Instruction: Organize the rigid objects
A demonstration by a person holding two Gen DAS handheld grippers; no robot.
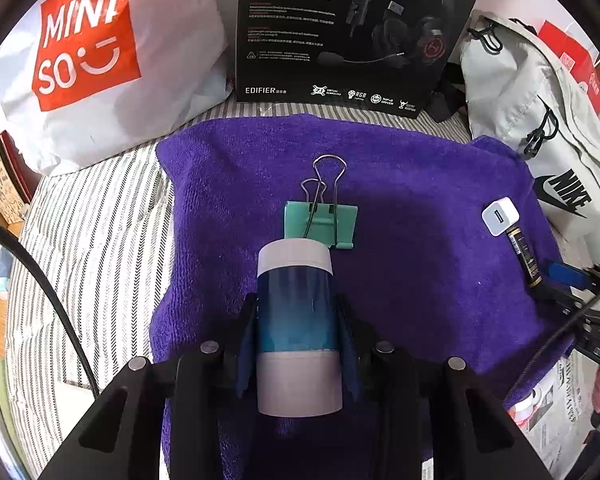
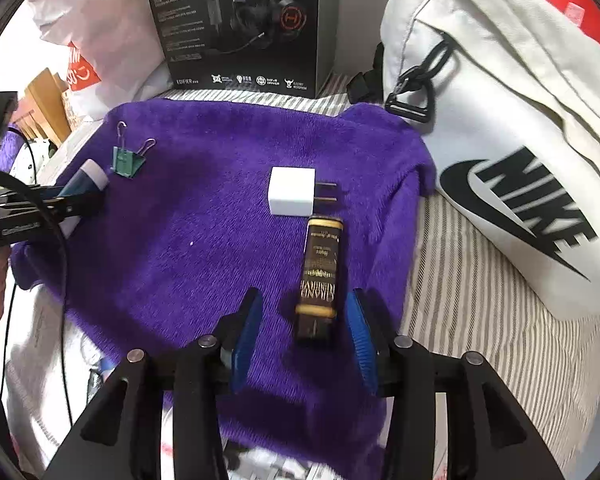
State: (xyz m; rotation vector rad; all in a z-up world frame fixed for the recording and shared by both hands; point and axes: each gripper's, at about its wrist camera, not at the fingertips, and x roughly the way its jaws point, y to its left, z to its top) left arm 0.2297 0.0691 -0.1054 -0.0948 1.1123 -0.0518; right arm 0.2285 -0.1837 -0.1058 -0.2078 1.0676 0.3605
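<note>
Purple towel (image 1: 420, 200); left gripper (image 1: 296, 344) clamps bottle (image 1: 296, 320).

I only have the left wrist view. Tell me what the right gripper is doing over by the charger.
Observer: The right gripper is open, its fingers either side of the dark bottle with gold bands, not clamped.
Operator: Give me the charger's orientation.
Observer: The white charger lies flat on the purple towel, its two prongs pointing toward the Nike bag.
Operator: Report how the bottle sits against the charger.
Observer: The bottle's far end sits right by the charger's near edge; contact can't be confirmed.
</note>
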